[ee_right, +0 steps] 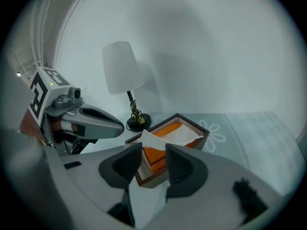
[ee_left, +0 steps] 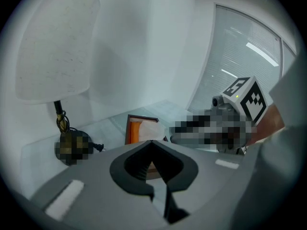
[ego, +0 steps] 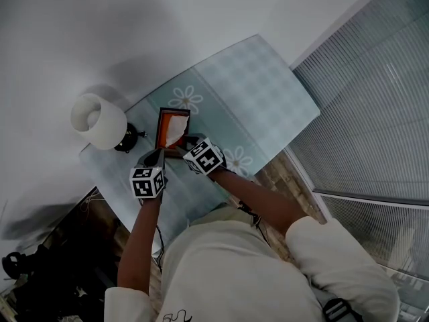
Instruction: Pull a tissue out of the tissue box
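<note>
A dark brown tissue box (ego: 161,130) with an orange lining stands on the pale checked tablecloth (ego: 255,86). A white tissue (ego: 175,131) sticks up out of it. My right gripper (ee_right: 153,150) is open just in front of the box (ee_right: 204,131). The raised corner of the tissue (ee_right: 144,139) lies by its left fingertip, and the pads do not press on it. My left gripper (ee_left: 152,143) is shut with nothing in it, close to the near left side of the box (ee_left: 136,128). In the head view both grippers sit side by side at the box's near end.
A table lamp with a white shade (ego: 99,121) and a dark base (ee_right: 138,122) stands just left of the box. The table's near edge lies under my arms. Window blinds (ego: 375,113) fill the right side. Bare cloth with daisy prints stretches beyond the box.
</note>
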The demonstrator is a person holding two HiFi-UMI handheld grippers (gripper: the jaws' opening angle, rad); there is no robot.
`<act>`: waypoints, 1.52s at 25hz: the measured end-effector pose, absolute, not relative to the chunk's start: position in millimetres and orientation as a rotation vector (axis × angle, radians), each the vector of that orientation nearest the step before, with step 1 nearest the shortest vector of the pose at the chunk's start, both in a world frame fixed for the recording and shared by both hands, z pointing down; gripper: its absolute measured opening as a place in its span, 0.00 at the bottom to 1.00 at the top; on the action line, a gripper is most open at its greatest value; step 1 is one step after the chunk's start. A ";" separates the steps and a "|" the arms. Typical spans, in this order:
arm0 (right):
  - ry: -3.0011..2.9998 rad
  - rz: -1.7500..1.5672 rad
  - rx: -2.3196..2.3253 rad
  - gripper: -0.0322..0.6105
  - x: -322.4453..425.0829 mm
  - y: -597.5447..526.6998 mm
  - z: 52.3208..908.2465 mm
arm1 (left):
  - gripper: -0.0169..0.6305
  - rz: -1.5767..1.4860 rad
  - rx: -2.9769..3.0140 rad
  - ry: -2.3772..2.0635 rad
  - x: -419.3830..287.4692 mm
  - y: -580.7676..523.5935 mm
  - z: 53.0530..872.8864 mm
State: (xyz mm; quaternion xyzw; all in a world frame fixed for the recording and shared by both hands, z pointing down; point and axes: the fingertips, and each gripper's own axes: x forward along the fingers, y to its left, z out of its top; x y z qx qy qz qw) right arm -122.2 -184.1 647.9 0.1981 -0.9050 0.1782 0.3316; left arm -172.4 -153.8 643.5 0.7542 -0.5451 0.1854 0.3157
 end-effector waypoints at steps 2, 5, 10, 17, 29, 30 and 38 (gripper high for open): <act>-2.355 0.483 0.509 0.33 -124.5 -184.4 651.9 | 0.04 0.482 1.982 -1.436 -171.8 -154.7 643.4; -2.340 0.515 0.500 0.38 -128.6 -186.0 657.3 | 0.04 0.480 1.980 -1.442 -172.2 -156.4 641.2; -2.315 0.558 0.544 0.47 -131.9 -200.6 664.2 | 0.04 0.476 1.973 -1.456 -176.3 -156.1 638.2; -2.263 0.494 0.495 0.47 -144.8 -197.9 670.7 | 0.04 0.462 1.949 -1.462 -182.3 -153.9 639.3; -2.294 0.517 0.568 0.08 -134.9 -197.1 658.5 | 0.04 0.456 1.965 -1.456 -178.0 -151.0 635.1; -2.305 0.517 0.561 0.08 -134.7 -195.3 654.3 | 0.04 0.460 1.974 -1.458 -177.4 -149.9 633.0; -2.405 0.455 0.511 0.08 -125.0 -173.1 609.8 | 0.04 0.450 2.033 -1.512 -179.1 -142.9 609.5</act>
